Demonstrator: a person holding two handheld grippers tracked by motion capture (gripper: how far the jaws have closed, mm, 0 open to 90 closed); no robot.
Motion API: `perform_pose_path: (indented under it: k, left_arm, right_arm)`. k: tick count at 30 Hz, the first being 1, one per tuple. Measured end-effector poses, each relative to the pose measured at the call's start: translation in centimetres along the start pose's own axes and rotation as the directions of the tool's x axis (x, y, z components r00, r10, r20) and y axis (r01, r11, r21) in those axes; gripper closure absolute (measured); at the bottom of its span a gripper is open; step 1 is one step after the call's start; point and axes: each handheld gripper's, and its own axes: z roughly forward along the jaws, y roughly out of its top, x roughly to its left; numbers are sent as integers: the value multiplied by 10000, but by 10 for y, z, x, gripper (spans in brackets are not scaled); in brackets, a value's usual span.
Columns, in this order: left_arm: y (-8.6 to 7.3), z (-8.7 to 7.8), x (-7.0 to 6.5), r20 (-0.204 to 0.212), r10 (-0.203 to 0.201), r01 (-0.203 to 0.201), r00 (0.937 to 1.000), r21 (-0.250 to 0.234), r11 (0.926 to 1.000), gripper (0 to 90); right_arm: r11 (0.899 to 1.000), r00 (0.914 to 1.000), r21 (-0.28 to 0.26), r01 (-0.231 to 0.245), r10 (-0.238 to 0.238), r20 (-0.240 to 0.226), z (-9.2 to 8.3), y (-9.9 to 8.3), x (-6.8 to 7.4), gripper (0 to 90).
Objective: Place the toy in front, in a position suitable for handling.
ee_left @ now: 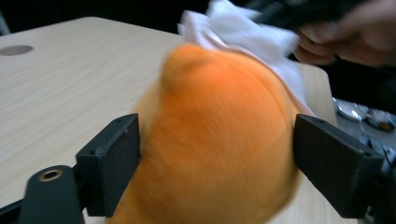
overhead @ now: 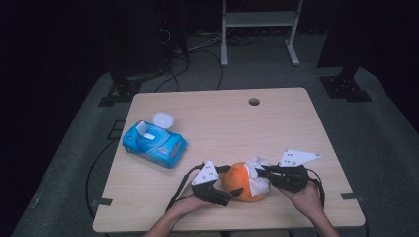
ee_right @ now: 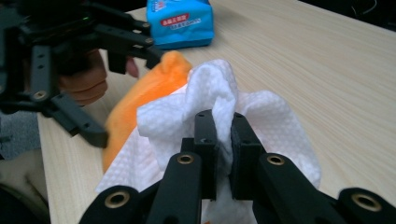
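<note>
Near edge of tabletop [overhead: 296,118]: orange plush toy [overhead: 237,178] between left gripper [overhead: 232,194] jaws — gap at one pad, no firm hold. Right gripper [ee_right: 223,122] pinches white wipe [ee_right: 261,116] against toy — wiping underway, likely unfinished. Farther back, blue wipe pack [overhead: 154,144], lid open.

Left gripper [overhead: 232,190] jaws spread wide; right gripper [overhead: 261,172] jaws pinched together, facing it.
</note>
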Motion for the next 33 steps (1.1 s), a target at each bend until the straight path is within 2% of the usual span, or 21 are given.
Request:
perform_pose_path:
  k: [2, 4, 7, 8, 10, 12, 15, 16, 17, 19, 20, 22, 24, 26, 27, 29, 30, 31, 33]
  left_arm:
    - [2, -4, -1, 360, 110, -109, 9993, -26, 9999, 232]
    - [1, -6, 0, 294, 151, -151, 9995, 1, 9999, 243]
    - [-4, -2, 6, -15, -278, 278, 9996, 258, 9993, 156]
    - [-6, 1, 8, 65, -400, 398, 9992, 300, 9988, 123]
    - [-8, 4, 8, 216, -521, 514, 9984, 301, 9982, 128]
    - [-7, 5, 6, 279, -405, 395, 9988, 332, 9987, 174]
    - [-6, 5, 3, 4, -24, 24, 10000, 412, 9991, 276]
    - [-5, 4, 1, -29, 58, -57, 10000, 330, 9994, 310]
    - [-5, 4, 0, -92, 152, -149, 9998, 347, 9993, 335]
    - [-3, 5, -3, -237, 262, -255, 9994, 277, 9993, 369]
    - [-2, 5, -4, -259, 319, -312, 9992, 254, 9992, 374]
    - [-2, 4, -4, -243, 251, -247, 9994, 167, 9996, 384]
    - [-2, 2, -2, -143, -38, 37, 9999, -27, 10000, 406]
    - [0, 2, -3, -109, -121, 119, 9999, -140, 9998, 424]
    - [2, 1, -4, -148, -88, 85, 9999, -176, 9998, 431]
    - [8, -2, -7, -211, -7, 1, 9998, -298, 9996, 442]
    - [8, -2, -7, -211, -7, 1, 9998, -298, 9996, 447]
    - [16, -10, -8, -276, 102, -116, 9996, -517, 9986, 450]
    - [21, -17, -9, -300, 225, -245, 9993, -673, 9974, 451]
  right_arm:
    - [9997, 9996, 90, -220, 219, 151, -2, -4, -6, 831]
    - [9989, 9989, 158, -449, 446, 156, -3, -8, -10, 831]
    - [9984, 9983, 159, -538, 534, 240, -5, -10, -11, 831]
    - [9983, 9982, 156, -562, 559, 237, -5, -11, -11, 831]
    - [9982, 9980, 130, -588, 586, 217, -5, -11, -12, 831]
    - [9982, 9980, 122, -594, 591, 237, -4, -11, -12, 831]
    - [9989, 9986, -140, -457, 461, 260, -8, -6, -7, 834]
    - [9982, 9989, -436, -419, 428, 201, -11, -2, -5, 834]
    - [9958, 9991, -806, -428, 420, -113, -14, 2, -1, 834]
    - [9938, 9994, -1112, -50, 13, -337, -16, 11, 9, 834]
    - [9941, 9988, -1078, 146, -195, -451, -15, 13, 13, 834]
    - [9963, 9986, -737, 435, -455, -266, -9, 12, 16, 834]
    - [9972, 9996, -740, 52, -73, -285, -8, 6, 7, 834]
    - [9964, 9993, -771, -342, 328, -201, -10, 4, 1, 835]
    - [9956, 9991, -860, -377, 358, -234, -11, 5, 2, 835]
    - [9954, 9999, -952, -81, 69, -128, -12, 10, 9, 836]
    - [9954, 9999, -952, -81, 69, -128, -12, 10, 9, 836]
    - [9931, 9999, -1175, 4, -18, -116, -13, 13, 13, 837]
    - [9887, 9994, -1488, -160, 112, -333, -16, 16, 14, 837]
